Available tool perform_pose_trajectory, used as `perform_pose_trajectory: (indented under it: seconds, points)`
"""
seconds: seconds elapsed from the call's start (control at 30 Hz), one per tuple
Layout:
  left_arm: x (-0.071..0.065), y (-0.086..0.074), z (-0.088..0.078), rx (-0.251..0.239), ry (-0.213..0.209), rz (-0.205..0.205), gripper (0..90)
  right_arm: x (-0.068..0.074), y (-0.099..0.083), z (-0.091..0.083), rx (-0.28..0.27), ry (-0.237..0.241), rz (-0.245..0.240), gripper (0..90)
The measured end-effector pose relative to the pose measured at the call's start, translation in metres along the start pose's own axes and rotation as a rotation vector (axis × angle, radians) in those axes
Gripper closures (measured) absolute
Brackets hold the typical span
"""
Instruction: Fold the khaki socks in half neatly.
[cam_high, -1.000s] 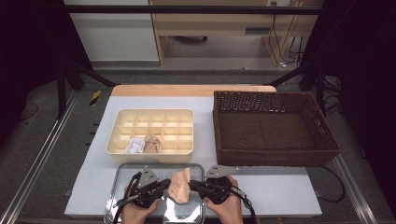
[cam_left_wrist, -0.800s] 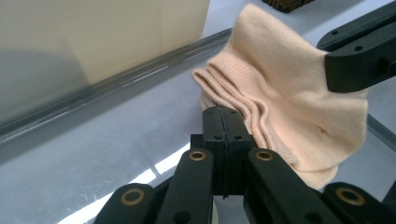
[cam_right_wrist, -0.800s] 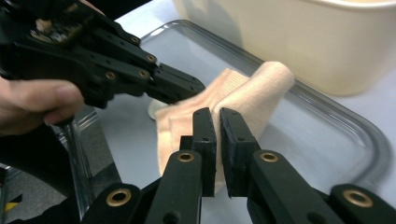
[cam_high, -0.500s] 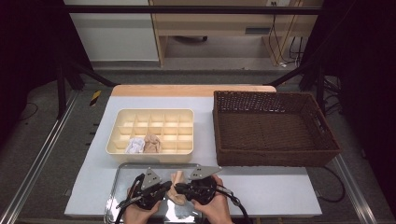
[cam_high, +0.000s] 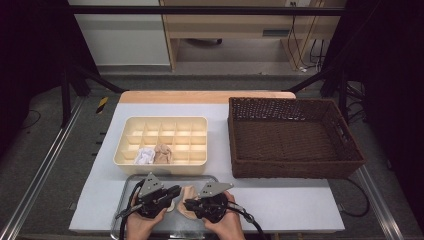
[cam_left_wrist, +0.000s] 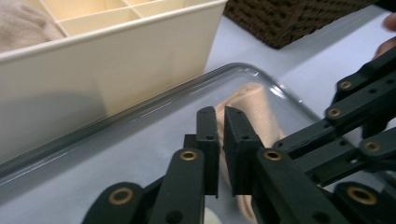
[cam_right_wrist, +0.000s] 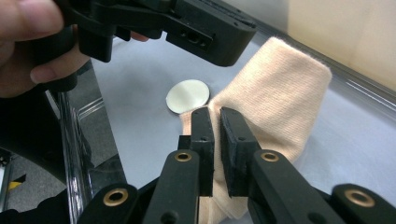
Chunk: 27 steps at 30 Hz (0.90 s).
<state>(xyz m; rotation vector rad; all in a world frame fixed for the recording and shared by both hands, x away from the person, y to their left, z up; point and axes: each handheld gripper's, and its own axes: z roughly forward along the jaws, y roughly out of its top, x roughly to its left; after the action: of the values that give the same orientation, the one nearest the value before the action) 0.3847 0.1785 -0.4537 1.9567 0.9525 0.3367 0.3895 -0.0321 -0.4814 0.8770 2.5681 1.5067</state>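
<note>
A beige sock (cam_high: 187, 199) lies on a clear tray (cam_high: 127, 185) at the near edge of the white desk (cam_high: 290, 200), at about 6 o'clock in the high view, between the two grippers. The right gripper (cam_right_wrist: 216, 122) has its jaws nearly closed, pinching a thin fold of the sock's lower end in the right gripper view. The left gripper (cam_left_wrist: 219, 122) has just been opening its jaws slightly; a narrow slit shows between them, and the sock lies behind and under them, though a grip cannot be told. A small pale disc (cam_right_wrist: 187, 95) lies on the tray just beside the sock. A cream divided box (cam_high: 165, 132) sits at 11 o'clock from the tray, and a brown wicker basket (cam_high: 295, 172) at 2 o'clock.
</note>
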Motion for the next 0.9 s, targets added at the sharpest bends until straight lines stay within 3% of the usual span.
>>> perform_pose_trajectory:
  seconds: [0.13,0.17,0.3,0.47,0.6,0.9]
  points:
    - [-0.006,0.003,0.003,-0.002,0.018,0.025,71.1,0.001,0.000,0.000,0.002,0.000,-0.004,84.5]
    - [-0.007,0.006,0.001,-0.021,0.024,0.030,69.3,0.001,-0.001,-0.001,0.002,-0.003,-0.008,84.5]
    - [-0.009,0.015,-0.002,-0.043,0.032,0.039,66.3,0.002,-0.001,0.000,0.000,-0.007,-0.015,84.5]
    - [-0.010,0.018,0.005,0.004,0.012,0.066,61.9,0.002,-0.001,-0.001,-0.002,-0.009,-0.016,84.5]
    - [-0.006,0.016,0.016,0.059,0.037,0.069,60.8,0.002,-0.001,-0.001,-0.001,-0.009,-0.016,84.1]
    - [0.006,0.003,0.012,0.093,0.030,0.021,60.0,-0.006,0.002,-0.015,0.038,-0.028,0.001,79.7]
